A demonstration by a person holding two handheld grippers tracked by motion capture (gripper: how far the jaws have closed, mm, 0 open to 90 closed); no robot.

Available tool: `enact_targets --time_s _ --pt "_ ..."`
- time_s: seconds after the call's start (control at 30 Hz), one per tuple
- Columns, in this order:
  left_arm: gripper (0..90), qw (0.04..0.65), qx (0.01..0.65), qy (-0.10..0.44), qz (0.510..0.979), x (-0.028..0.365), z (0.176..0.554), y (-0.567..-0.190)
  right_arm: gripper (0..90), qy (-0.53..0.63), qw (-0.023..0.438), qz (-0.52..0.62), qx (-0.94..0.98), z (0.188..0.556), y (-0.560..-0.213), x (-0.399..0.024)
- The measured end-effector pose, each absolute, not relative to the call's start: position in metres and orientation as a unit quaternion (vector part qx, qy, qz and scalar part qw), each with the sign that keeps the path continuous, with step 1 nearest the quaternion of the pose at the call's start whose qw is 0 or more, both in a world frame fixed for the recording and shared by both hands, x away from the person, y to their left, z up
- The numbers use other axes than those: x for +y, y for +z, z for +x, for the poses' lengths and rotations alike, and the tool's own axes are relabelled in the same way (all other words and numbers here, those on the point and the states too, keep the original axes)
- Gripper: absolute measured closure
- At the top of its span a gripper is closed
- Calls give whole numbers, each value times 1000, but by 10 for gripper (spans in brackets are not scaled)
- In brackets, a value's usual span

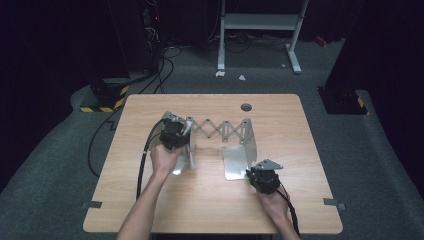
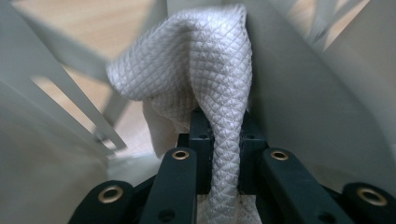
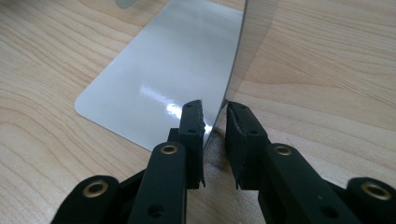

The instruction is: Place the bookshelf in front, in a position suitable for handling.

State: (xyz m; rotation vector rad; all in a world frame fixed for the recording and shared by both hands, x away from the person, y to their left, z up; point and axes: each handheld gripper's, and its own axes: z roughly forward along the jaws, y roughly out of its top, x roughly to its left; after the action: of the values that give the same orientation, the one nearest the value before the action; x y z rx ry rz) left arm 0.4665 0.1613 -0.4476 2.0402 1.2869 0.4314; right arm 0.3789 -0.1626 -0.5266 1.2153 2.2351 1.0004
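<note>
Left tool pinches my cloth at the rack, left of centre; right tool clamps its upright end plate, steadying. Wiping step; next, I rub along the panel.

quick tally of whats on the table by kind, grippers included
expanding metal bookend rack: 1
white quilted cloth: 1
hand-held grippers: 2, the left gripper with its jaws shut on the cloth, the right gripper with its jaws on the edge of the rack's upright end plate
grey cable grommet in the wooden table: 1
total: 5
</note>
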Motion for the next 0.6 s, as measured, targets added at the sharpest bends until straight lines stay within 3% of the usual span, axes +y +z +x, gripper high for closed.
enact_targets --time_s 0.1,0.27,0.6 --pt "806 312 501 145 794 161 464 -478 772 360 201 436 800 379 -527 -163" --pt "805 310 509 127 793 163 460 -494 772 359 200 436 801 379 -527 -163" --pt "805 377 484 157 774 164 446 -439 773 363 192 439 799 381 -527 -165"
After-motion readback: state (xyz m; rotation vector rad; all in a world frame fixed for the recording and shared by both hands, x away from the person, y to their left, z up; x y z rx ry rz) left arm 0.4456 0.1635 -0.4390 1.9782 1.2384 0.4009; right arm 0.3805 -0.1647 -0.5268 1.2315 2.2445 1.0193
